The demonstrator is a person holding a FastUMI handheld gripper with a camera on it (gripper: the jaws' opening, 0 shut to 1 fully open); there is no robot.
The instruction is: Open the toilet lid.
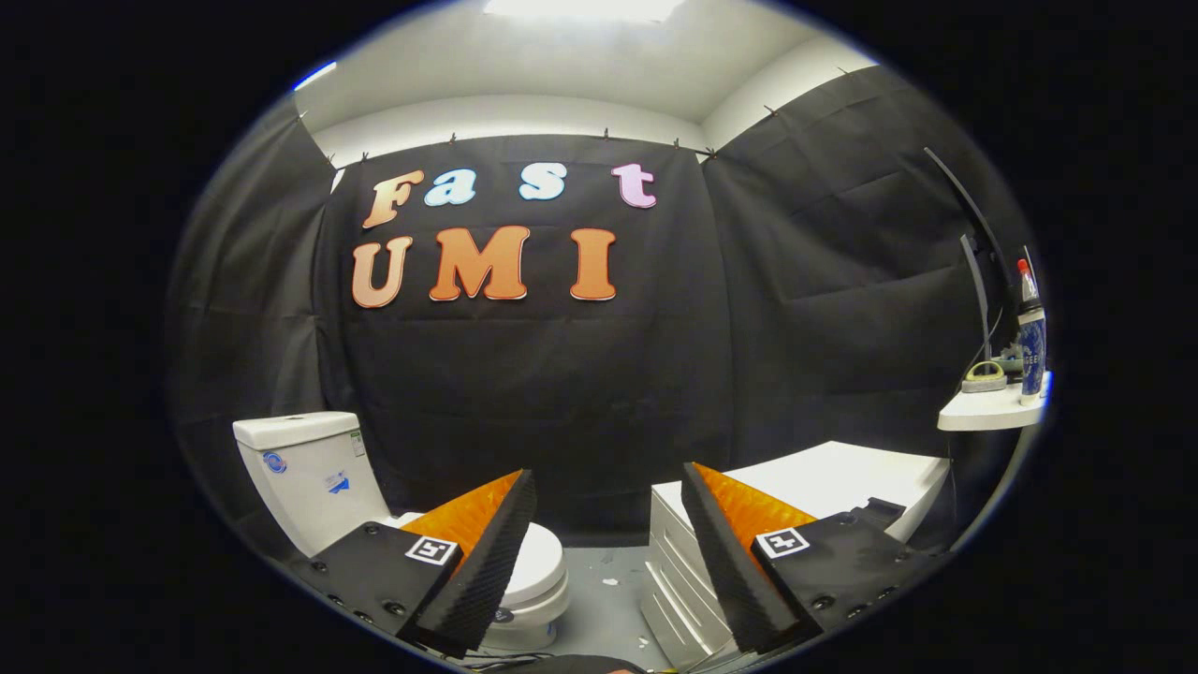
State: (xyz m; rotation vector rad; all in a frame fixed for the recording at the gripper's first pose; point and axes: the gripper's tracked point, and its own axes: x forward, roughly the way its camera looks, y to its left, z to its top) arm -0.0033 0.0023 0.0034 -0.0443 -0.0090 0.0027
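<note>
Gripper (pixel 608 487) open; toilet (pixel 538 571) behind left finger, drawers (pixel 679 562) right.

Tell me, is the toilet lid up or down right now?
Down. The toilet lid lies flat over the bowl, beyond the open gripper, fingers touching nothing.

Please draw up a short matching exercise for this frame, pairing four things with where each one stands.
Things:
1. toilet lid
2. toilet tank
3. white drawer cabinet
4. spray bottle

Places:
A. on the small white shelf
B. beyond the right finger
C. closed, just behind the left finger
D. against the black cloth wall, behind the bowl

Pairs: 1-C, 2-D, 3-B, 4-A.

The tongs are open, with nothing between the fingers.
</note>
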